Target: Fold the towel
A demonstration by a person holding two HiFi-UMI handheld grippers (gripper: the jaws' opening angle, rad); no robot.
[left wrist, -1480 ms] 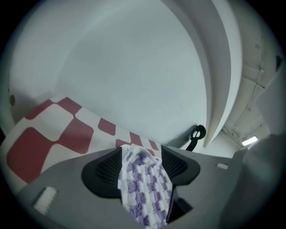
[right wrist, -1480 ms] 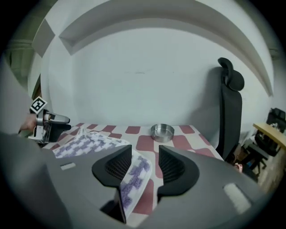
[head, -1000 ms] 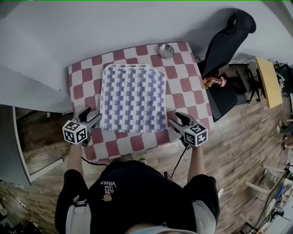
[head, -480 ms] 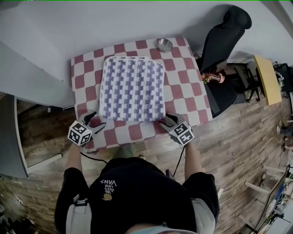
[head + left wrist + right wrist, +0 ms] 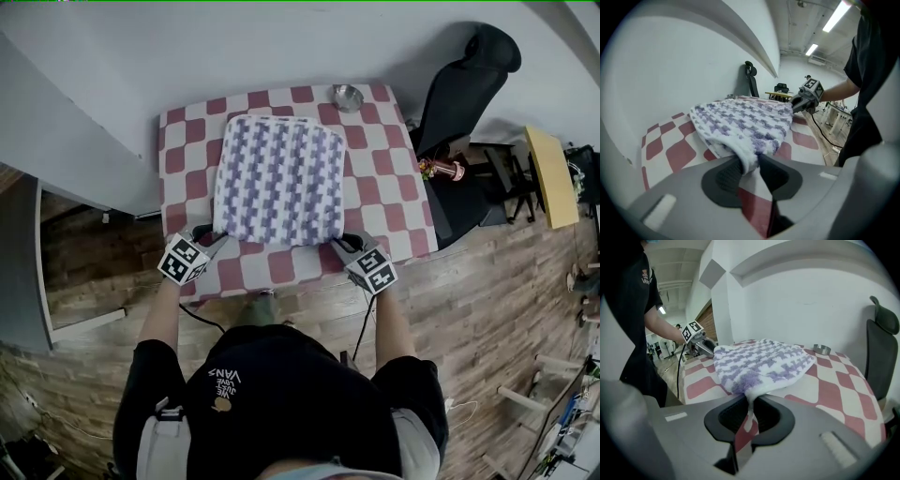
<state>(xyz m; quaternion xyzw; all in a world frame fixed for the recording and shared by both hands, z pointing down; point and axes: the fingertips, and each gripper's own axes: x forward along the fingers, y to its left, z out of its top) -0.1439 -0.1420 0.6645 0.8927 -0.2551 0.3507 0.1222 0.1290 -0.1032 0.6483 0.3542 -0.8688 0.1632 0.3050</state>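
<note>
A purple-and-white towel (image 5: 279,178) lay spread flat on a table (image 5: 384,202) covered in red-and-white checks, seen from above the person standing at its near edge. A second earlier both grippers had hung just outside the towel's near corners with their jaws wide. They had since come in onto those corners, and their jaws had just been closing. The left gripper (image 5: 749,164) pinched the near left corner, with thick pile bunched between its pads. The right gripper (image 5: 750,408) nipped the thin hem of the near right corner, its jaws almost together. The rest of the towel stayed flat, with only the two held corners slightly raised. The grasp therefore looked made and the fold itself not yet begun; the near edge would probably have to be lifted and carried towards the far edge. The only container was a small metal bowl (image 5: 348,97) at the table's far right corner, well apart from the towel. It was too small in view to tell what, if anything, it held.
</note>
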